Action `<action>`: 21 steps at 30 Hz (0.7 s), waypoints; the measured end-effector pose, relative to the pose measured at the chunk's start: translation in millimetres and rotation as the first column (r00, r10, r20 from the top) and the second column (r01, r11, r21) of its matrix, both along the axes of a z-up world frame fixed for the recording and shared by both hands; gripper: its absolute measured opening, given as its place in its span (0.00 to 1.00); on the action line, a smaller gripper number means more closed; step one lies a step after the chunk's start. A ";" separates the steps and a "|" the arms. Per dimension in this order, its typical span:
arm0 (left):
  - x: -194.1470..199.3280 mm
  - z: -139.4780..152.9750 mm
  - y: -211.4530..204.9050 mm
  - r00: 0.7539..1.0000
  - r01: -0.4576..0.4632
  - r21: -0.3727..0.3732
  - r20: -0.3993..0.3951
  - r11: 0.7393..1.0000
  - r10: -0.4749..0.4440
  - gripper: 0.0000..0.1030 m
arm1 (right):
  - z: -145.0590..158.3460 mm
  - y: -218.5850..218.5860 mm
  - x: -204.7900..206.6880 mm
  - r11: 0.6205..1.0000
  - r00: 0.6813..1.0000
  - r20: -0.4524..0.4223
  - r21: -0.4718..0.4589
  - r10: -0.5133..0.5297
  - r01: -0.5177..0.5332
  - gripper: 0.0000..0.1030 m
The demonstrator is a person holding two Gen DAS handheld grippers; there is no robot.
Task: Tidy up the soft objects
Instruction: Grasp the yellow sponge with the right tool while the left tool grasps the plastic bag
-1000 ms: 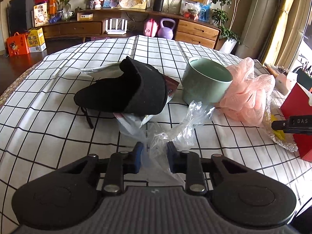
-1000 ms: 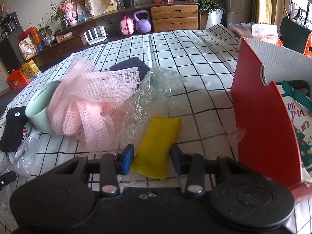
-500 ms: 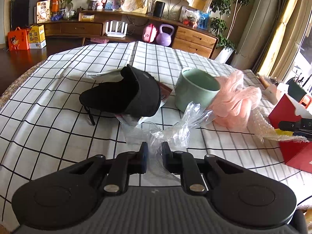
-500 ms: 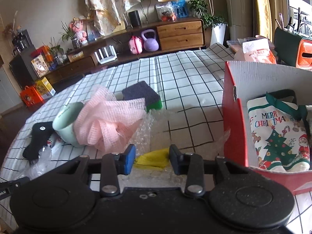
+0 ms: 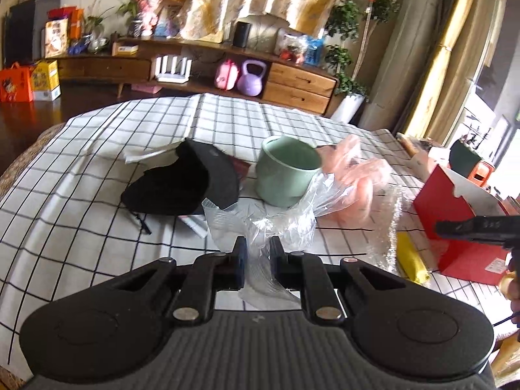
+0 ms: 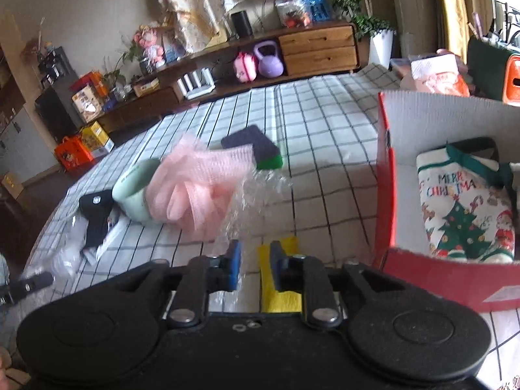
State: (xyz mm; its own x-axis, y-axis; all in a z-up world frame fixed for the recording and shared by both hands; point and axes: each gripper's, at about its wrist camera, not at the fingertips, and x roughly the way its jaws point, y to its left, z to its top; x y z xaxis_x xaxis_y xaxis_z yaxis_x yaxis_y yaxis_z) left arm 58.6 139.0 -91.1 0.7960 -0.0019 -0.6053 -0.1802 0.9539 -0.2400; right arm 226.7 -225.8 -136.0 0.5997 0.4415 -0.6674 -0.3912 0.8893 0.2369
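**Both grippers lift their plastic off the checked tabletop**

On the left side of the tabletop (image 5: 97,175) the black cap (image 5: 182,182) lies where it lay a second ago, with the green mug (image 5: 286,172) just beside it to the right. The left gripper (image 5: 256,256) is clamped on a clear plastic bag (image 5: 279,214); a second ago its jaws stood wider around the same bag, and the bag now hangs raised in front of the mug. Right of the mug sits the pink mesh sponge (image 6: 201,188), with the dark scouring pad (image 6: 253,146) behind it. The right gripper (image 6: 255,266) has just been closing, and bubble wrap (image 6: 250,201) with a yellow cloth (image 6: 279,282) inside sits between its jaws; whether the pads press it I cannot tell. That bundle lay flat on the tabletop before and is now lifted. Near the right edge stands the red box (image 6: 383,195), now closer in view, holding a Christmas-print bag (image 6: 464,208).
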 end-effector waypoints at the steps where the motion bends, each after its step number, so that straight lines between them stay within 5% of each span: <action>1: 0.5 -0.7 -0.9 1.000 0.008 -0.001 -0.001 1.000 -0.008 0.14 | -4.1 1.9 0.0 1.000 1.000 -0.008 -0.015 0.008 -0.008 0.31; 4: 3.4 -3.7 -4.4 1.000 0.028 -0.006 -0.011 1.000 -0.028 0.14 | -18.2 8.5 1.7 0.998 0.999 -0.025 -0.057 0.025 -0.027 0.49; 6: 4.1 -7.2 -6.3 0.999 0.038 -0.010 -0.024 0.999 -0.038 0.14 | -29.0 13.5 5.1 0.995 0.999 -0.042 -0.090 0.035 -0.038 0.52; 15: 10.5 -19.3 -12.8 0.996 0.065 -0.023 -0.064 0.998 -0.067 0.14 | -56.3 25.2 12.7 0.973 0.999 -0.028 -0.227 0.045 -0.050 0.51; 21: 11.9 -23.4 -12.6 0.994 0.070 -0.028 -0.076 0.997 -0.072 0.14 | -55.9 30.1 11.2 0.956 0.998 0.006 -0.286 0.070 -0.066 0.37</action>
State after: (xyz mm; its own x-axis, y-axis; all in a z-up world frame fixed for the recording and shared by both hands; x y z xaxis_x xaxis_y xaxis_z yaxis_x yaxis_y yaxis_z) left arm 70.6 126.4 -114.4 0.7443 -0.0730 -0.6639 -0.1309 0.9588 -0.2522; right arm 237.9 -195.7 -191.9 0.5861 0.2743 -0.7624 -0.4547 0.8901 -0.0293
